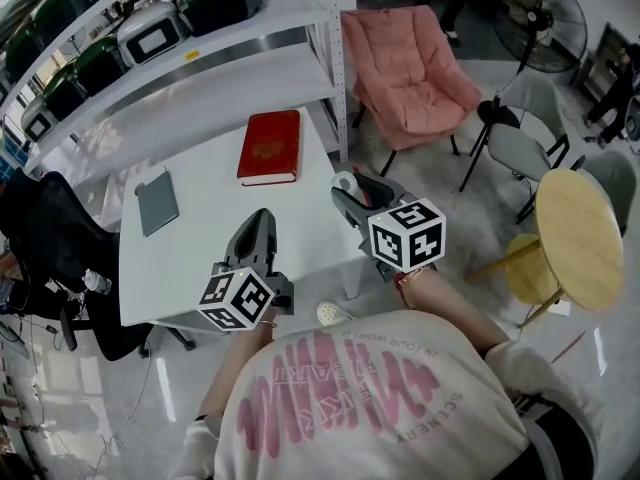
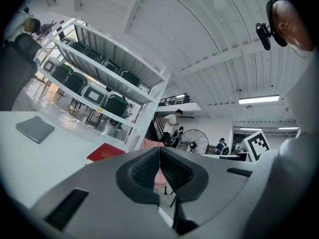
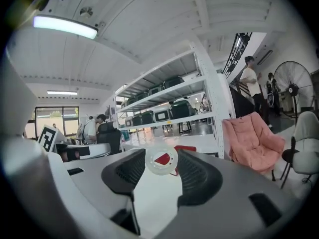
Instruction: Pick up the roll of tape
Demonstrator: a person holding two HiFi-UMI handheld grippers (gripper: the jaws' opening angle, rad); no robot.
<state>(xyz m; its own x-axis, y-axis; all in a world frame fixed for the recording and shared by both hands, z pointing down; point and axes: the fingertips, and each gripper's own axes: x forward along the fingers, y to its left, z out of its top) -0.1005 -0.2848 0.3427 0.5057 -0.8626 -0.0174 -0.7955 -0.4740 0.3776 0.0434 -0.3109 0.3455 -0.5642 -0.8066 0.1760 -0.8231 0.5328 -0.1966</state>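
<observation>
Gripping roll of tape (image 3: 151, 165) by its rim, R gripper (image 3: 161, 161) pads stand part-open, one on each side. Roll's hole faces along the jaws. Roll appears clear of white table (image 1: 200, 258), over its near right edge. L gripper (image 2: 159, 156) is pinched closed, empty, farther off. Judged: pickup is R-hand work, no regrip needed.

whitish roll of tape (image 3: 161, 159) stands on edge, pinched between right gripper's (image 3: 161, 164) fingers (image 3: 197, 175).
</observation>
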